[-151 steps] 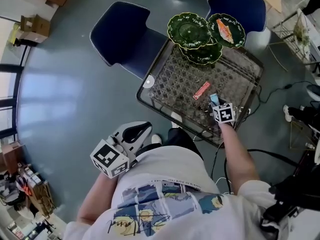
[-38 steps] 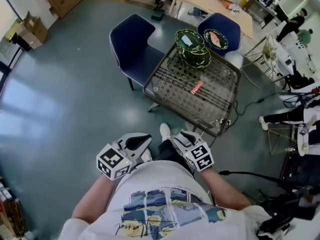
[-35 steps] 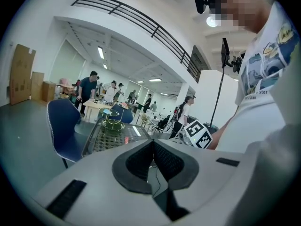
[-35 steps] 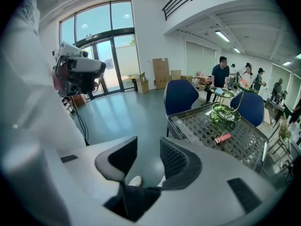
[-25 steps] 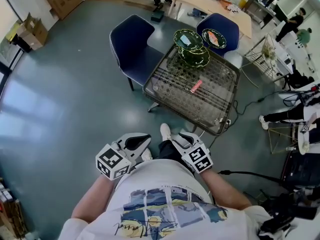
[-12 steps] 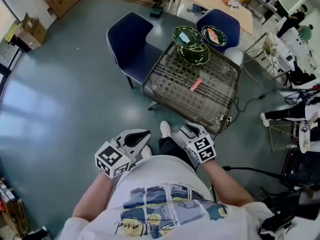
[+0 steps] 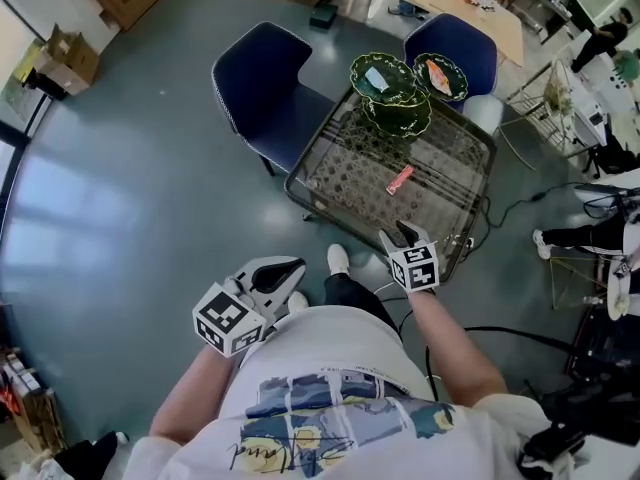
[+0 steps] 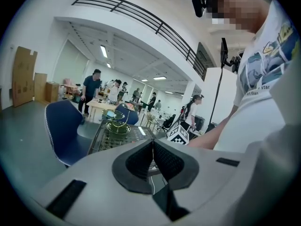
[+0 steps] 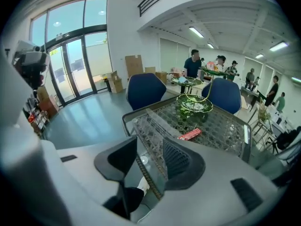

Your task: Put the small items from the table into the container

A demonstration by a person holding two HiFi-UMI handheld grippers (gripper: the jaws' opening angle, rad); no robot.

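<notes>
Red packet [image 7: 400, 179] — sole small item showing on the bare tabletop [image 7: 340, 168], lying flat near its middle, well apart from both claws and a little short of the container. Reads as the approach step for that packet, not yet the pick.

Nearest, down by the hip: left claw [image 7: 291, 266], pads clenched on each other with nothing between them, off the tabletop altogether. No part to play for now, by the look of it.

Next out: right claw [image 7: 402, 231], tilted down at the tabletop's near edge, jaws spread wide and empty. Through the gap, only the tabletop's rim and the floor. Packet straight ahead in the right gripper view, beyond the jaws and untouched.

Farther on, at the far end of the tabletop: green tiered dish stand [image 7: 398, 114], taken here as the container. Holds a pale item [image 7: 376, 76] in one upper dish and an orange-red one [image 7: 441, 71] in the other; both too small to name. Beyond and beside it, two blue chairs [image 7: 258, 73].

Next move, as a judgement: carry the open right claw forward over the tabletop, come down with one pad on each side of the packet's narrow width, close, lift, then on to a dish. Thin and flat on a hard top — calls for a low, shallow grip, or risks skating over it.
</notes>
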